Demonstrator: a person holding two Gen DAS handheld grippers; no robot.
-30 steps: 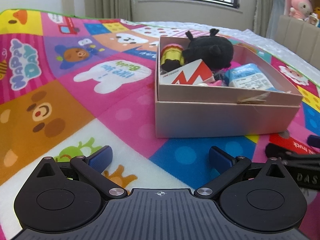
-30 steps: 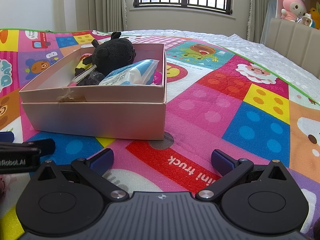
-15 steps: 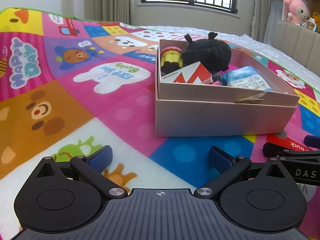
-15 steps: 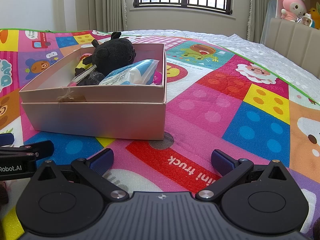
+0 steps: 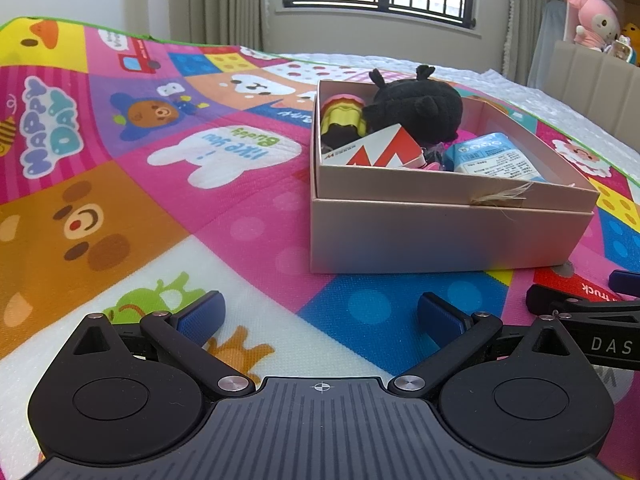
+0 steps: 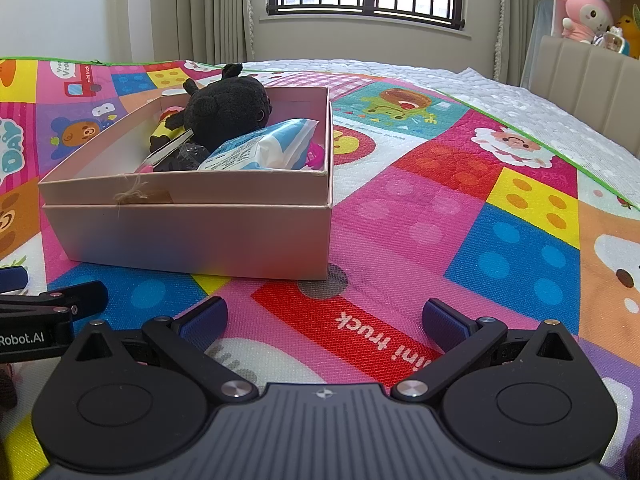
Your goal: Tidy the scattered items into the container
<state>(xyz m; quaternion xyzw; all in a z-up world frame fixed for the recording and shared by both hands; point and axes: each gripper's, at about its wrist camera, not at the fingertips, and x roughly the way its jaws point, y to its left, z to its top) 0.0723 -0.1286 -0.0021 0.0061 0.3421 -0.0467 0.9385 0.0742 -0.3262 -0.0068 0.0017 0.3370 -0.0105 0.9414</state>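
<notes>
A pale pink box point(image 5: 440, 236) point(image 6: 192, 236) stands on the colourful play mat. Inside lie a black plush toy point(image 5: 416, 106) point(image 6: 230, 110), a yellow and black toy point(image 5: 344, 120) point(image 6: 162, 132), a red and white carton point(image 5: 376, 152), a blue and white tissue pack point(image 5: 492, 158) point(image 6: 264, 148) and something pink point(image 6: 316, 156). My left gripper point(image 5: 322, 318) hovers open and empty over the mat, in front of the box's left corner. My right gripper point(image 6: 324, 320) is open and empty, in front of the box's right corner. Each gripper shows at the edge of the other's view.
The play mat point(image 5: 120, 208) point(image 6: 460, 216) covers a bed with a white quilt point(image 6: 520, 108) beyond it. A padded headboard point(image 6: 588, 68) with plush toys point(image 6: 580, 12) stands at the right. A window with curtains is at the back.
The left gripper has drawn back and tilted up slightly, so the box sits a little farther away. The right gripper has barely moved. Both stay open.
</notes>
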